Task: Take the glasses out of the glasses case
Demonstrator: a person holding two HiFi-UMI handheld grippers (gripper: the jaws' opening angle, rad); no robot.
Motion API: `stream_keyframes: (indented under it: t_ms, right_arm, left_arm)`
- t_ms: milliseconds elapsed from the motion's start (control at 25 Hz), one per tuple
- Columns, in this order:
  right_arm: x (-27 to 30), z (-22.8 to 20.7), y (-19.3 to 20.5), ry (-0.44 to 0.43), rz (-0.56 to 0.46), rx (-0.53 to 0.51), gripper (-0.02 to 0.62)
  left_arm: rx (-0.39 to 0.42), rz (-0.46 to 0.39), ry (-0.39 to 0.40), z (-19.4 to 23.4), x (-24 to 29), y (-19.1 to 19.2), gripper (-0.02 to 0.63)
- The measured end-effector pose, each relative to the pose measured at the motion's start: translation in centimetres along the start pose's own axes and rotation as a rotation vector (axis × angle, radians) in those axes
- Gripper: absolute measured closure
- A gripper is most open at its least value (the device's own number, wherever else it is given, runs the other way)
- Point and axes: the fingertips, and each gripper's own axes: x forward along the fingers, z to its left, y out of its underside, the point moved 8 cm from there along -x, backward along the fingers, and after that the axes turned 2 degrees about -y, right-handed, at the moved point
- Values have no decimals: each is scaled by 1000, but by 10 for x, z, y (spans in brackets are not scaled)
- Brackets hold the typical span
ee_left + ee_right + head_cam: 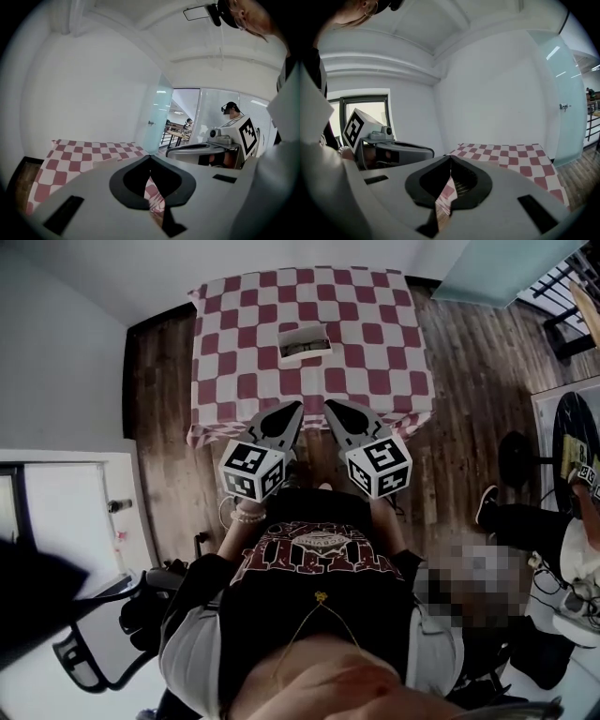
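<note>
A white glasses case [304, 356] lies open in the middle of the checkered table [375, 362], with something dark and greenish inside; I cannot make out the glasses. Both grippers hover side by side at the table's near edge, well short of the case. The left gripper [296, 406] has its jaws meeting at the tip with nothing between them. The right gripper [329, 405] is closed the same way and empty. In the left gripper view the left gripper [150, 157] points over the cloth. In the right gripper view the right gripper [449, 157] does likewise.
The table stands on a wooden floor [469, 381] against a white wall. A black office chair [103, 652] is at my lower left, and a seated person's legs [525, 521] are at the right. A glass door [567, 93] stands to the table's right.
</note>
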Motion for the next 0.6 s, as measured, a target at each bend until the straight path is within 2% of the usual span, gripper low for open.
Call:
stream_keyframes:
  t_ms: [600]
  right_arm:
    - [96,-38,-24,58,50,-13,578]
  left_arm:
    - [21,76,104,99,53,-30,607]
